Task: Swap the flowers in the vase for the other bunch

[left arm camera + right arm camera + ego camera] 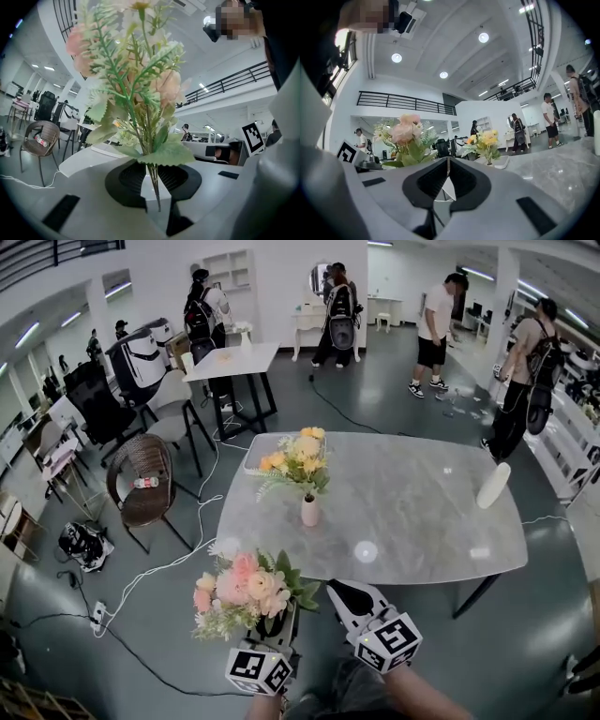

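Observation:
A small white vase [309, 512] stands on the grey marble table [412, 512] near its left side, holding a yellow and orange bunch [298, 461]. The same yellow bunch [485, 140] shows ahead in the right gripper view. My left gripper [278, 622] is shut on the stems of a pink bunch [246, 592], held upright off the table's near left corner. In the left gripper view the stems [152, 180] run between the black pads with the pink bunch [133, 79] towering above. My right gripper [345, 594] is shut and empty at the table's near edge.
A tall white cylinder [493, 485] stands at the table's right edge. A wicker chair [142, 479], cables on the floor [159, 568] and a white table [232, 362] lie to the left. Several people [433, 320] stand at the back of the room.

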A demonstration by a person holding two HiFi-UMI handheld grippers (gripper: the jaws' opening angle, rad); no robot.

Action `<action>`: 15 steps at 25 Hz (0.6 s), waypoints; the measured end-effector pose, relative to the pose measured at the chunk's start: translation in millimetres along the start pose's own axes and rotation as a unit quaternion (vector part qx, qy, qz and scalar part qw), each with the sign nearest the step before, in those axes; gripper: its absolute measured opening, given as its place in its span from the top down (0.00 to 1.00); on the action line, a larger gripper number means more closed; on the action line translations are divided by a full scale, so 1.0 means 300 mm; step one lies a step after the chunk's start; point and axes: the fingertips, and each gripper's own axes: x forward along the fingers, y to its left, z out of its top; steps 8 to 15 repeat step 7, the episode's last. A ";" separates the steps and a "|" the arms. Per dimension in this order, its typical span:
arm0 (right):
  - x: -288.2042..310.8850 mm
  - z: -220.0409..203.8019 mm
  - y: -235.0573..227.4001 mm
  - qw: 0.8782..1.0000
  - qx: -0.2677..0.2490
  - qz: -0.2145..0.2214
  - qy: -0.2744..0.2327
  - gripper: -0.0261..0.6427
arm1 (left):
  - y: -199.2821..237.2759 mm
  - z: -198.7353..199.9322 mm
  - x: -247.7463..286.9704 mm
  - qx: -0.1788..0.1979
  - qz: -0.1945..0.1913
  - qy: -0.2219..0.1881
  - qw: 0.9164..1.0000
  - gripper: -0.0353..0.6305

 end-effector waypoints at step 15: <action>-0.003 -0.039 0.156 1.000 0.009 0.001 0.015 0.91 | 0.014 -0.008 -0.122 -0.004 -0.010 0.015 1.000 0.82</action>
